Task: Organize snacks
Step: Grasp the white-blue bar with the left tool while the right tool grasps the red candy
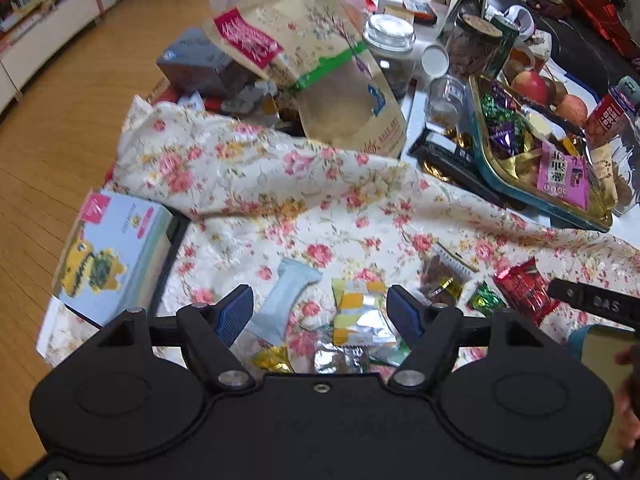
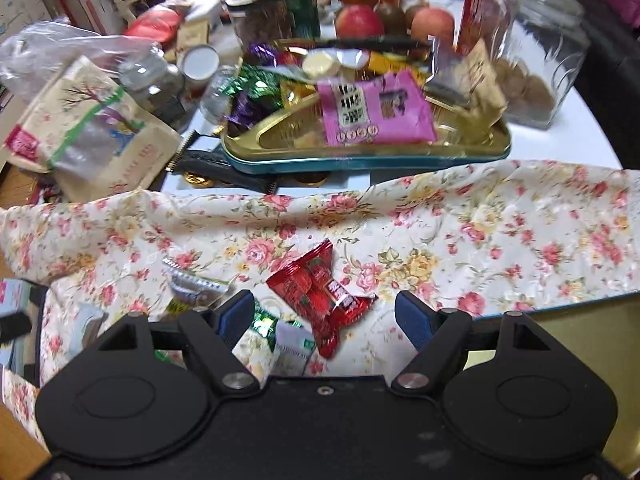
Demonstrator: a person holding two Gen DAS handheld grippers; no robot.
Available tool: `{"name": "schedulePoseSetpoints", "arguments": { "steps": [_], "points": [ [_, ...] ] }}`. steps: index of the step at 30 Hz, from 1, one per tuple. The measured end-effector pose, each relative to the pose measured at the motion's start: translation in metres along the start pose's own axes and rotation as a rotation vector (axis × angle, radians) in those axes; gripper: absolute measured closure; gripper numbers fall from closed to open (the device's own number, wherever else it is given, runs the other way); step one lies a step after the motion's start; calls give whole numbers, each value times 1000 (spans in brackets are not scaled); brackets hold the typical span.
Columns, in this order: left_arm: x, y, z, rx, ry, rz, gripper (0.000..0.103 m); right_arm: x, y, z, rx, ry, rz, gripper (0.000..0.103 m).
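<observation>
Two tools, left tool (image 1: 320, 312) and right tool (image 2: 325, 316), jaws apart, empty; red crinkled snack packet (image 2: 320, 294) on floral cloth (image 2: 500, 232).

Both grippers were tipped steeply downward. The left gripper (image 1: 320, 312) had its jaws spread wide with nothing pinched between the blue pads (image 1: 234, 314). Same deal with the right gripper (image 2: 325, 316): jaws wide apart, pads (image 2: 412, 320) not pressing on anything. A bit of hand (image 1: 626, 400) showed at the edge.

Glass jar (image 2: 548, 52) — blurred, its contents unclear — like the tin's (image 2: 360, 156) sweets.
</observation>
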State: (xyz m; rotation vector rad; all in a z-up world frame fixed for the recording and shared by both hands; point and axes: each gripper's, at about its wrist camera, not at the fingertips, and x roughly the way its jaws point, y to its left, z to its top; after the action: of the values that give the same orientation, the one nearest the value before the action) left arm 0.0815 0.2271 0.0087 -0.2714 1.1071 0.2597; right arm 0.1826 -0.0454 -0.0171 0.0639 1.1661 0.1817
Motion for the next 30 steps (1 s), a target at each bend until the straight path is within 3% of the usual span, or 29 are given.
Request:
{"name": "schedulePoseSetpoints", "arguments": {
  "steps": [3, 5, 9, 14, 19, 21, 22, 23, 25, 30],
  "points": [
    [7, 2, -1, -7, 26, -15, 29, 17, 0, 1, -55, 20, -23, 22],
    [10, 2, -1, 9, 34, -22, 29, 24, -1, 2, -67, 26, -14, 31],
    [13, 2, -1, 30, 61, -75, 30, 40, 0, 2, -57, 35, -4, 31],
    [18, 2, -4, 62, 69, -52, 30, 60, 9, 1, -117, 32, -68, 31],
    [26, 5, -8, 80, 100, -81, 36, 67, 13, -4, -155, 12, -61, 30],
    [28, 7, -9, 82, 105, -85, 36, 67, 14, -7, -159, 28, -38, 33],
    [29, 10, -9, 76, 109, -89, 36, 68, 17, -8, -168, 37, -30, 39],
    [29, 14, -9, 65, 112, -97, 36, 68, 20, -9, -181, 48, -18, 51],
    [31, 22, -7, 34, 112, -113, 36, 66, 25, -12, -208, 54, -23, 62],
    [33, 35, 1, -23, 97, -117, 36, 51, 20, -9, -133, 55, 24, 69]
  ]
}}
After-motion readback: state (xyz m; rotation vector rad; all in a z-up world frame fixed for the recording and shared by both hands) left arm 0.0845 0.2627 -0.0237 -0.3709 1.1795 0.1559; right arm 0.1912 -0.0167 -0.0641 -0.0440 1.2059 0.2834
